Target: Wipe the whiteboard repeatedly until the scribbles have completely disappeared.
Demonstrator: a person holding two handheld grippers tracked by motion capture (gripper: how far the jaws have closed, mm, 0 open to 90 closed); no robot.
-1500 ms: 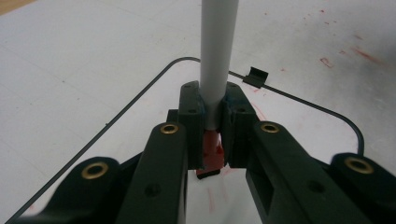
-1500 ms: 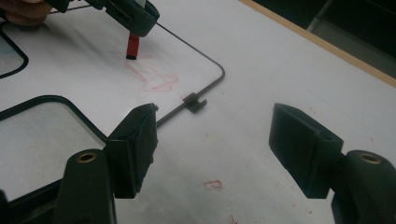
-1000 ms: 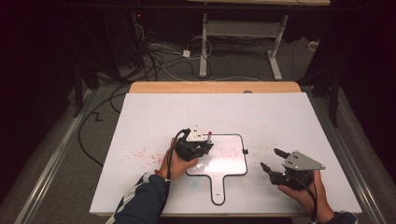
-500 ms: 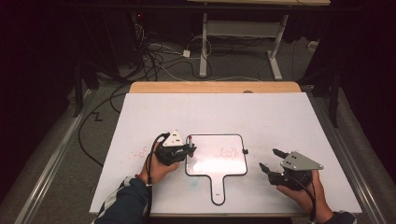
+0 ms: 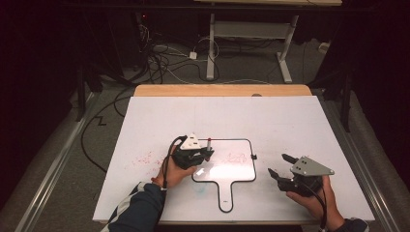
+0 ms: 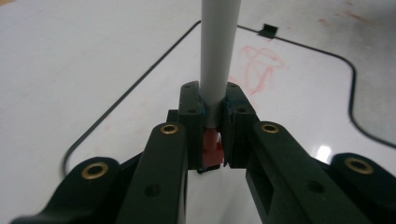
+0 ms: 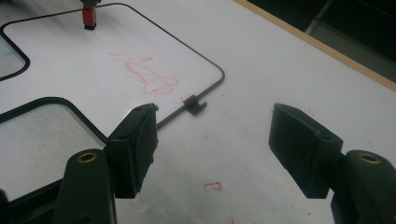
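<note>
A: Your left gripper [image 6: 212,140]?
B: Jaws pinching a grey marker [image 6: 218,51] with a red end, over the paddle-shaped whiteboard's [image 5: 239,172] left edge, near the red scribble [image 7: 147,72].
A: Your right gripper [image 7: 212,140]?
B: Jaws spread, empty, just right of the board.

High view looks down; both close gripper views share the small whiteboard [image 5: 232,159].
</note>
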